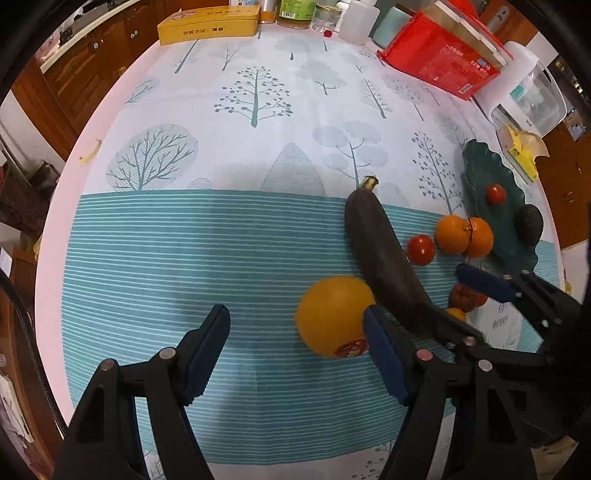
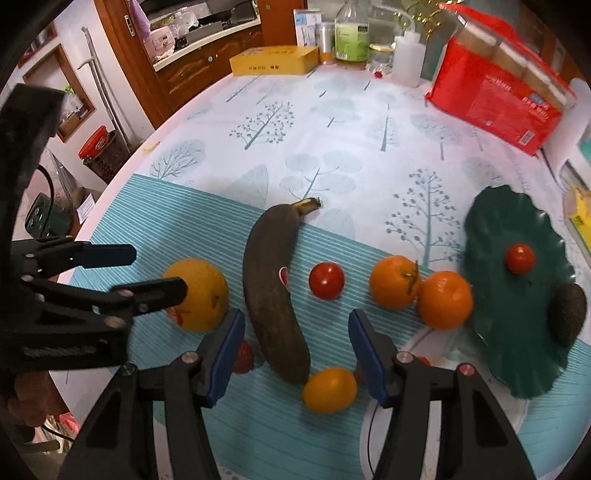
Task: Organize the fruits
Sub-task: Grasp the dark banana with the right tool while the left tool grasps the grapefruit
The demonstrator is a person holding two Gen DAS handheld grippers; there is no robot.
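A dark overripe banana (image 2: 273, 291) lies on the striped cloth. My right gripper (image 2: 295, 314) is open, pointing down over the banana's lower end and a small yellow-orange fruit (image 2: 328, 395); neither pad touches them. My left gripper (image 1: 295, 314) is open too, with a large orange (image 1: 332, 317) lying between its fingers, close to the right pad. A tomato (image 2: 326, 280) and two tangerines (image 2: 395, 282) sit beside a green leaf-shaped plate (image 2: 491, 229). The plate holds a tomato (image 2: 520, 258) and an avocado (image 2: 567, 317). A red wrinkled fruit (image 2: 243, 358) is half hidden behind a finger.
At the table's far edge stand a yellow box (image 2: 273, 61), bottles (image 2: 351, 33) and a red package (image 2: 498, 99). A clear container (image 1: 532, 99) and a tissue pack (image 1: 521, 155) stand on the right. The round table's rim (image 1: 92, 140) curves away on the left.
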